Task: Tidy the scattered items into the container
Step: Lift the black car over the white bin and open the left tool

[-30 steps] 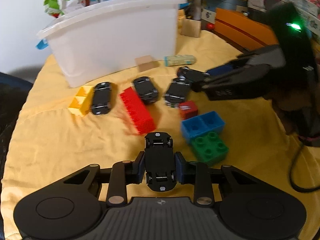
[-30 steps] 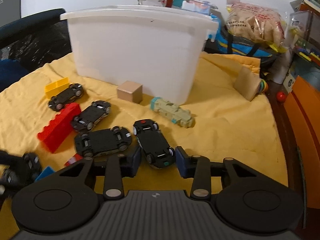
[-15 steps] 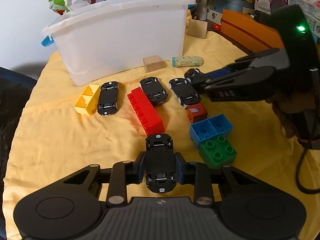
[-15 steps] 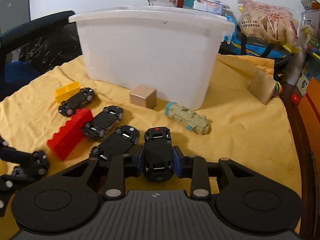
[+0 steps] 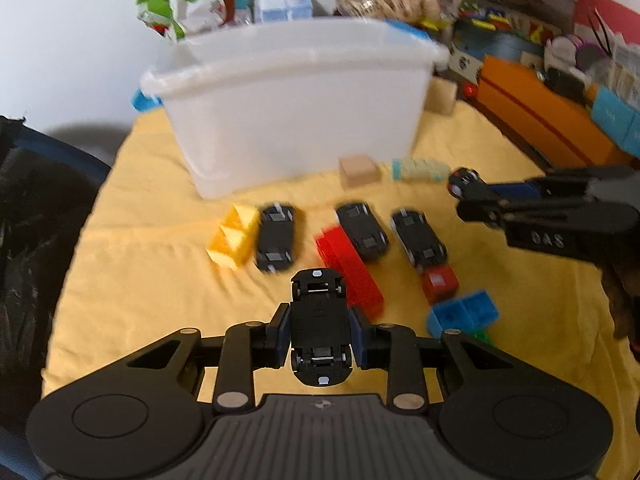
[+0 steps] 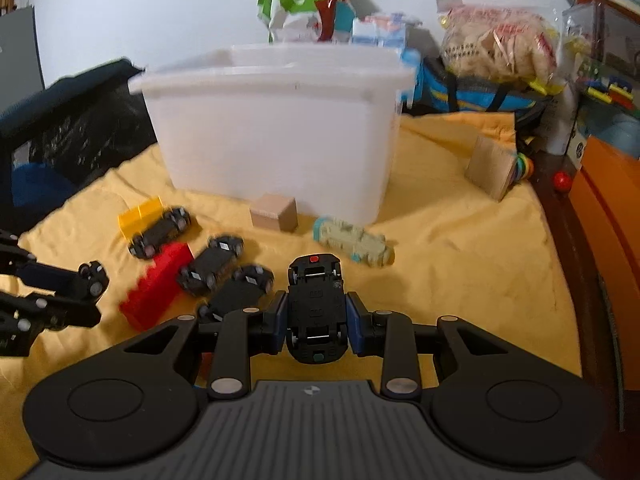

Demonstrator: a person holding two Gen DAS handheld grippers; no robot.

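Left hand-held gripper (image 5: 320, 338) pinches my black toy car (image 5: 320, 328) belly-up above the yellow cloth (image 5: 140, 280) | right hand-held gripper (image 6: 317, 318) clamps a second car (image 6: 316, 312), also belly-up | white container (image 6: 276, 136) ahead of both | only left view shows blue brick (image 5: 464, 314).

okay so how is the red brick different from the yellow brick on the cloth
The red brick is long and narrow; the yellow brick is short and stubby. The red brick lies between two of the loose black cars, while the yellow brick sits at the left end of the row with a car only on its right. The yellow brick is nearer the white container. Both are plastic building bricks lying loose on the yellow cloth, outside the container.
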